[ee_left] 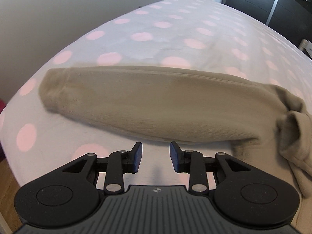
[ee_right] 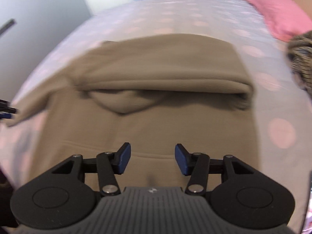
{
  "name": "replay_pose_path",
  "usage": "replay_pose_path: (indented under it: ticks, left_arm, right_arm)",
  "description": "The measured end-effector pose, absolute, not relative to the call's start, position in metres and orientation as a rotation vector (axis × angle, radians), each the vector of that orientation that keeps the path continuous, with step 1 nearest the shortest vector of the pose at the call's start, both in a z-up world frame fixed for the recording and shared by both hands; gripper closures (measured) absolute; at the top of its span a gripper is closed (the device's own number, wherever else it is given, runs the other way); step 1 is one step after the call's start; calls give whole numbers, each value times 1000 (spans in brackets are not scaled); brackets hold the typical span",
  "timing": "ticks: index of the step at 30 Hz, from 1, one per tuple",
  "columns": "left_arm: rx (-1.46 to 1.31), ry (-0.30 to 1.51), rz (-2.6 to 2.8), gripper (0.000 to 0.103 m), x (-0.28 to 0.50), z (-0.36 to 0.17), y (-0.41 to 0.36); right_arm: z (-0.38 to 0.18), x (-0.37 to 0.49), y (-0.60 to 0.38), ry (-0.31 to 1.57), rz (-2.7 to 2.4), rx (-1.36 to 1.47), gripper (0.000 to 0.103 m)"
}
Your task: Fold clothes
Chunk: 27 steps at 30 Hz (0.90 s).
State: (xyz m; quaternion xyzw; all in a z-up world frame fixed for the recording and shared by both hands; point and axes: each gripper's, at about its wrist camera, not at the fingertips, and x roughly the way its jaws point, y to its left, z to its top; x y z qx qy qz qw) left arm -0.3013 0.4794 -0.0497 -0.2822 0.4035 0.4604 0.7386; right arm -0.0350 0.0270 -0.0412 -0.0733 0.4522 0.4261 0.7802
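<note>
A beige sweatshirt lies on a bed with a white, pink-dotted cover [ee_left: 148,35]. In the left wrist view its long sleeve [ee_left: 156,101] stretches flat across the bed, cuff at the left. My left gripper [ee_left: 155,157] is open and empty, just short of the sleeve's near edge. In the right wrist view the sweatshirt body [ee_right: 165,117] lies flat with its far part folded over itself [ee_right: 161,68]. My right gripper [ee_right: 152,159] is open and empty above the body near its hem.
A pink pillow [ee_right: 280,15] lies at the bed's far right, with a striped brown item [ee_right: 301,58] beside it. Dark wardrobe doors [ee_left: 273,2] stand beyond the bed. A wooden floor [ee_left: 7,177] shows left of the bed's edge. The left gripper's tip [ee_right: 6,110] shows at the left edge.
</note>
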Motion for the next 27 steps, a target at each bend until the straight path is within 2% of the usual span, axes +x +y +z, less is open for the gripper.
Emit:
replay_pose_path:
  ticks: [7,11,16,19,24,27]
  left_arm:
    - [-661,898,1095,74,-322,-62,496]
    - [-675,907,1116,64,-326,-69,503]
    - [-681,923,1137,64,-328,-78,512]
    - [-686,917,1149,64,-328,-82,518]
    - [-741,865,1160,64,-332,-88,529]
    - [-774,833,1167,64,-334,-91,536]
  right_arm:
    - [-18,-66,46,1088,1104,32,48]
    - [-25,-81,60,1221,1140,119,48]
    - [-34,-106,76,1347,1273,174,48]
    - [-24,-122,80,1251,1332,111,48]
    - [-8,-132,75,931,1241,-40,48]
    - [-13,-132,74,852,1206,-83,48]
